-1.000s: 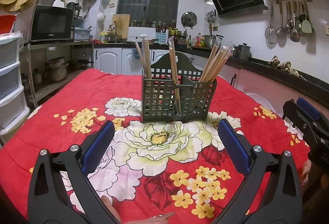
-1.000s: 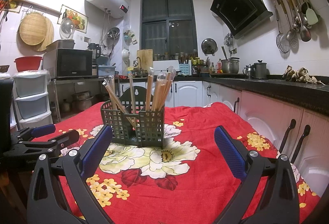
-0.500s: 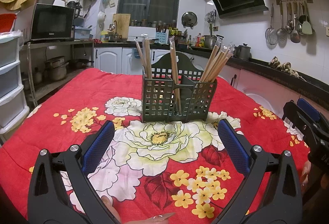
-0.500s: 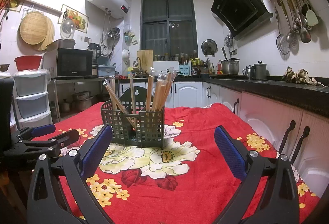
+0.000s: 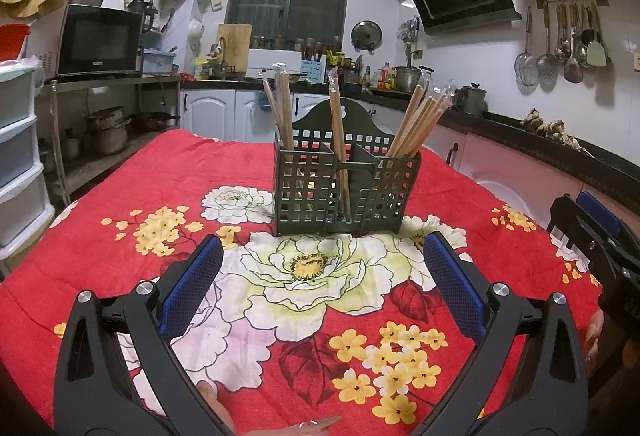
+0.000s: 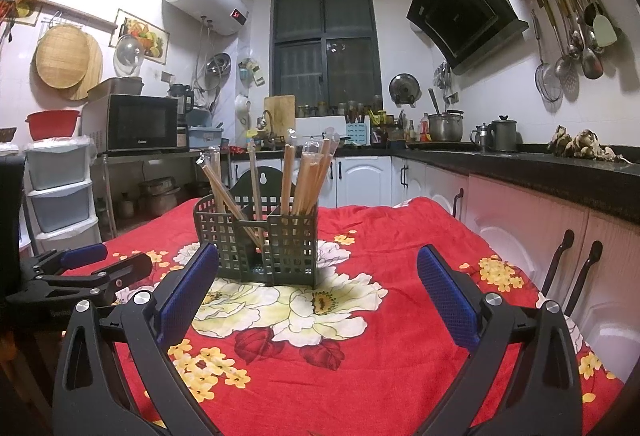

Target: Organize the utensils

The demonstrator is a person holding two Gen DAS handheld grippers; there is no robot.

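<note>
A dark green slotted utensil caddy (image 5: pixel 346 192) (image 6: pixel 260 246) stands on the red flowered tablecloth (image 5: pixel 160 188), with wrapped wooden chopsticks (image 5: pixel 420 124) (image 6: pixel 308 172) upright in its three compartments. My left gripper (image 5: pixel 322 256) is open, well short of the caddy, with nothing between its blue pads. My right gripper (image 6: pixel 318 268) is open too, a little nearer the caddy's right corner and empty. Each gripper shows at the edge of the other's view: the right one (image 5: pixel 588 232), the left one (image 6: pixel 84 268).
Kitchen counters and white cabinets (image 6: pixel 520 212) run along the right side and back. A microwave (image 5: pixel 98 40) on a metal rack and plastic drawers (image 6: pixel 60 192) stand on the left. Fingertips (image 5: pixel 212 408) show at the bottom of the left wrist view.
</note>
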